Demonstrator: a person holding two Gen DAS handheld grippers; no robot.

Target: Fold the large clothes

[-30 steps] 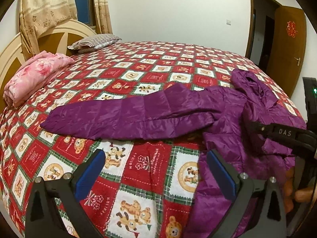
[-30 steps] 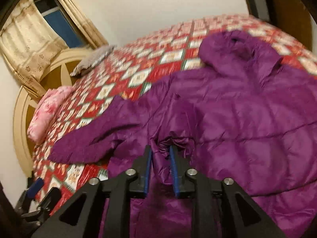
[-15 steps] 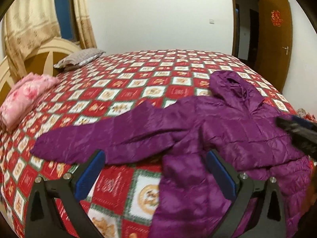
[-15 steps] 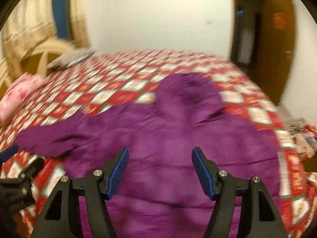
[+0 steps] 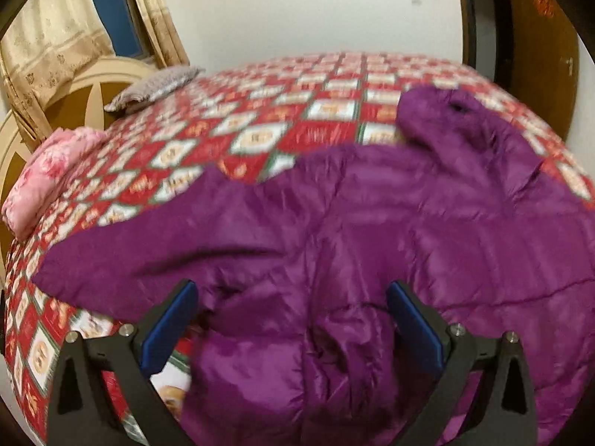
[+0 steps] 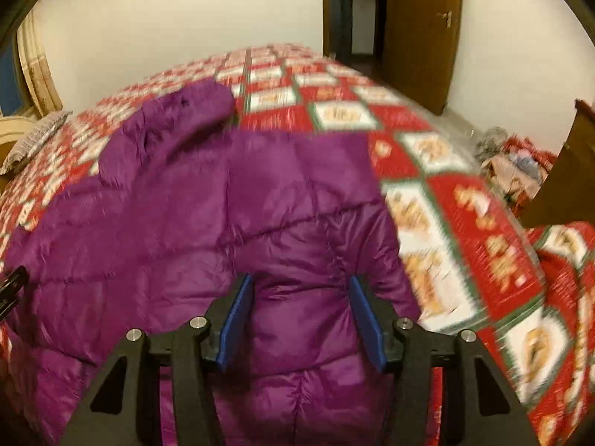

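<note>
Red-and-white patchwork bedspread [image 5: 260,137] covers the whole bed, running far toward the white wall and dropping off at the near and right edges; in the right wrist view a broad bare stretch of it lies to the right of the garment, before the brown door [image 6: 416,29] and a heap of clutter on the floor [image 6: 513,163]. Across the near half lies the purple padded jacket [image 5: 372,223], spread flat with its hood [image 5: 446,119] pointing far and one sleeve [image 5: 130,256] stretched left, the cuff ending close to the bed's left edge. Far left, open bedspread separates the jacket from a folded pink blanket [image 5: 44,178] and a grey pillow [image 5: 156,87] by the headboard [image 5: 74,100]. The left gripper [image 5: 290,319] hovers over the jacket where sleeve meets body, its blue pads wide apart and holding nothing. The right gripper [image 6: 301,319] hangs over the jacket's right side near its right edge; its jaws stand moderately apart after opening and then narrowing a little, with fabric below them but none pinched between the pads.
</note>
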